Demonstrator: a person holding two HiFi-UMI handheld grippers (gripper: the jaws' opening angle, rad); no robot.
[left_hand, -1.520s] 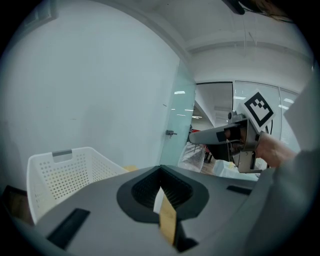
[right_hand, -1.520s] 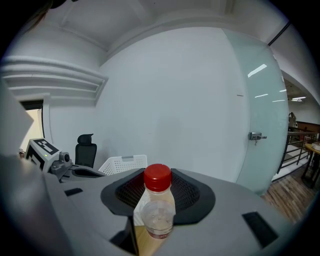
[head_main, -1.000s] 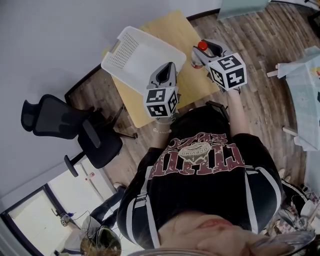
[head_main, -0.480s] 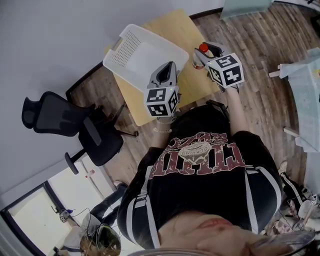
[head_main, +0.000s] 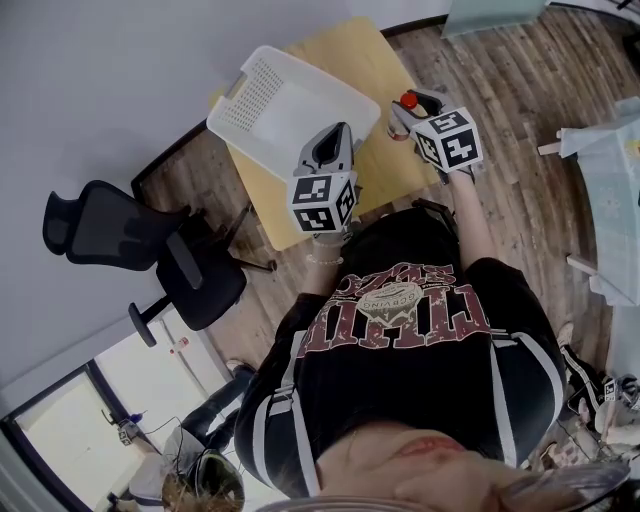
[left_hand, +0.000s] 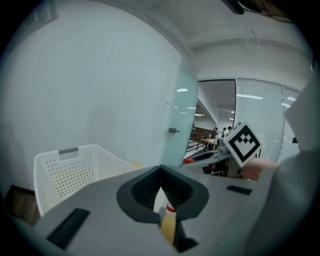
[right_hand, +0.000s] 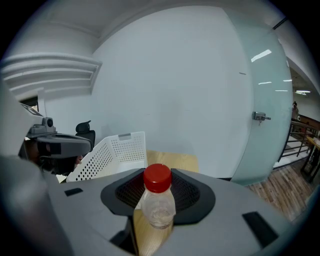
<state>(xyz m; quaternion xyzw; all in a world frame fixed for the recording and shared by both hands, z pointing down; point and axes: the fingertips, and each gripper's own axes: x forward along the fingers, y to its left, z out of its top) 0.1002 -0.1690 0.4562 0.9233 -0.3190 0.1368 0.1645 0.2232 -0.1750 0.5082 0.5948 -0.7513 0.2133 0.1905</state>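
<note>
Forearms stretch forward from the person's chest, both sets of jaws pointing away over the wooden bench. The right gripper has its jaws clamped on the sides of a clear bottle with a red cap, upright near the bench's right edge. The left gripper hovers at the near corner of the white basket, jaws closed to a thin slit, gripping nothing.
</note>
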